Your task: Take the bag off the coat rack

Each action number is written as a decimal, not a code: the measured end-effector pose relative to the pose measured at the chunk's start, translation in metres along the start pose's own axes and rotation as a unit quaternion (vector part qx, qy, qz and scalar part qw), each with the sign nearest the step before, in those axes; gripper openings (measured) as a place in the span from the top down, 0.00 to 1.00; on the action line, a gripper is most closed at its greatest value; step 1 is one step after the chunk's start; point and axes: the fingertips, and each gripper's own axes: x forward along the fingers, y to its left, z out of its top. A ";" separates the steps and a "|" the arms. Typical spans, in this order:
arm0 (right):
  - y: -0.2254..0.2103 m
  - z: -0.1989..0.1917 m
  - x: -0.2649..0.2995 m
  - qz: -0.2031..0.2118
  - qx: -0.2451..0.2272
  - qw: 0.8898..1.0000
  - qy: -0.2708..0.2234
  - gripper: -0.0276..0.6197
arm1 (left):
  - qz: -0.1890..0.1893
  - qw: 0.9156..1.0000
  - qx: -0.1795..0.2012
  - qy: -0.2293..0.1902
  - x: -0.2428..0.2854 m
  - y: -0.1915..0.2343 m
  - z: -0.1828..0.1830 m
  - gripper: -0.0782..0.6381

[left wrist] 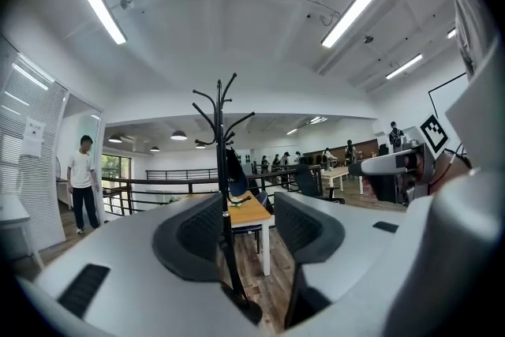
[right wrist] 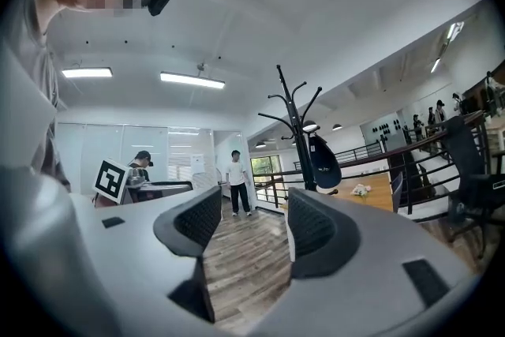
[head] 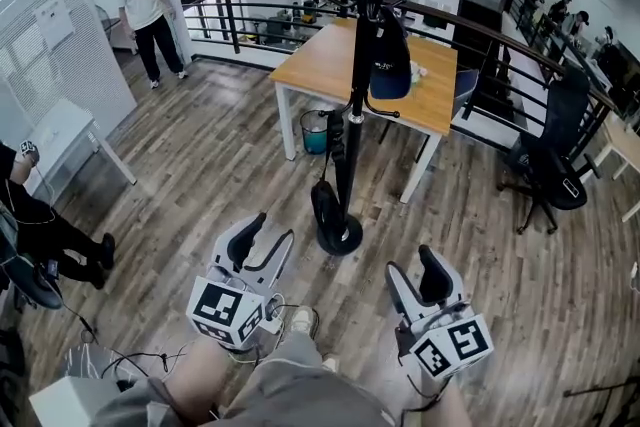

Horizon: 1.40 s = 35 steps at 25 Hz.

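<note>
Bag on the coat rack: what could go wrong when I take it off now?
The rack is slim and stands on a small base: pulling the bag sideways, instead of lifting it clear, could tip it toward the table. A black item hangs lower and might snag.
</note>
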 end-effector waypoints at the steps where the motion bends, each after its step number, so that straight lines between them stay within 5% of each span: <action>1: -0.002 0.000 0.001 -0.001 -0.002 1.000 0.000 0.56 | 0.001 1.000 0.001 0.002 0.001 0.003 -0.003 0.60; 19: -0.068 -0.062 0.125 -0.009 -0.004 0.997 0.073 0.56 | 0.001 0.999 -0.010 0.051 0.109 0.074 -0.074 0.60; 35: -0.144 -0.124 0.294 -0.039 0.014 0.991 0.126 0.55 | -0.075 0.991 -0.009 0.114 0.260 0.151 -0.160 0.60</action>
